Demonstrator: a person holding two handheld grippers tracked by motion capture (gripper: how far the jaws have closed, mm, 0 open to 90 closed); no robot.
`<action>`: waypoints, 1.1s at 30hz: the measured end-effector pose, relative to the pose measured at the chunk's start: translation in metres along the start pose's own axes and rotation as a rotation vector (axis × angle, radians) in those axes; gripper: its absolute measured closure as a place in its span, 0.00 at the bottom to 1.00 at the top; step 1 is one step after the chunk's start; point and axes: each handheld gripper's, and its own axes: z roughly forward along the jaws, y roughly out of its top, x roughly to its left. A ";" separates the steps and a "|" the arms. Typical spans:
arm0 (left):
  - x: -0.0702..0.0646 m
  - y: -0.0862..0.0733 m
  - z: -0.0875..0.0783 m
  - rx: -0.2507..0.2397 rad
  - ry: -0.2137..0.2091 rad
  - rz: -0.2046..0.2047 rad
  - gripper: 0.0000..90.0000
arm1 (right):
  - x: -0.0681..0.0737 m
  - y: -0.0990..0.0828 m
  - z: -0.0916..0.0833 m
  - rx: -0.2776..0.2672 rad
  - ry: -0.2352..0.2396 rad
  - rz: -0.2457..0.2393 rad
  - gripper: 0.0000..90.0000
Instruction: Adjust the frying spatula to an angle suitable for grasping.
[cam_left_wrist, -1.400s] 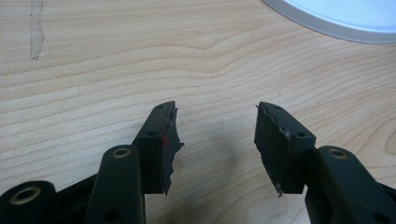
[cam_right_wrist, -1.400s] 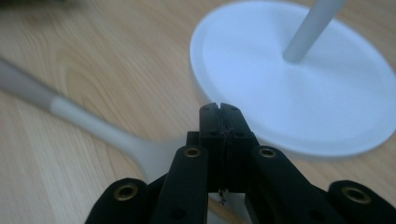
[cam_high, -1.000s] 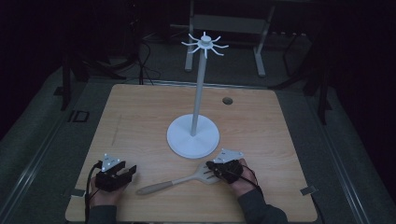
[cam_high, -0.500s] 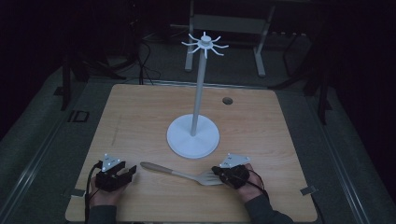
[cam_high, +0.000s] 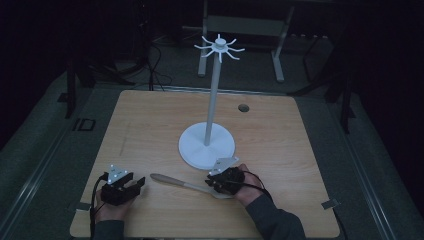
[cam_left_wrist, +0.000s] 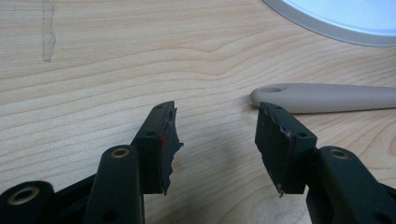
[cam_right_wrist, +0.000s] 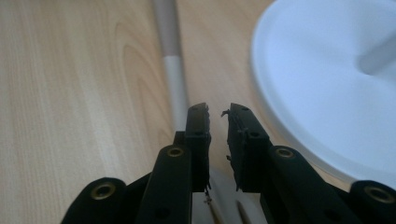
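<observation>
A beige-handled kitchen utensil (cam_high: 175, 182) lies flat on the wooden table (cam_high: 150, 125), its handle pointing left. My right gripper (cam_high: 212, 184) hovers over its head end, just in front of the white stand's base (cam_high: 206, 145). Its jaws have just been opening. In the right gripper view they stand a narrow gap apart (cam_right_wrist: 217, 112), with the handle (cam_right_wrist: 170, 60) running away beneath them and nothing pressed between the pads. My left gripper (cam_high: 136, 184) rests at the front left, open (cam_left_wrist: 215, 135) and empty, and the handle's tip (cam_left_wrist: 322, 97) lies just beyond its right fingertip.
The tall white stand has a thin pole (cam_high: 212, 100) topped by a ring of hooks (cam_high: 218, 46). Its round base (cam_right_wrist: 317, 84) sits close on the right of my right gripper. A small dark hole (cam_high: 243, 107) marks the table's far side.
The utensil was swung so its handle points left, then came to rest on the table. My right gripper shifted left and toward the stand base, its jaws parting. The left gripper kept still.
</observation>
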 end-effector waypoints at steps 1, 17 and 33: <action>0.000 0.000 0.000 0.000 -0.001 0.000 0.54 | 0.001 0.003 0.004 0.016 0.009 -0.013 0.86; 0.000 0.000 0.000 0.001 0.000 0.004 0.54 | 0.008 0.017 0.045 0.222 0.101 -0.088 0.83; 0.000 0.000 -0.001 -0.002 0.000 0.001 0.54 | 0.003 -0.003 0.030 0.190 0.030 -0.102 0.87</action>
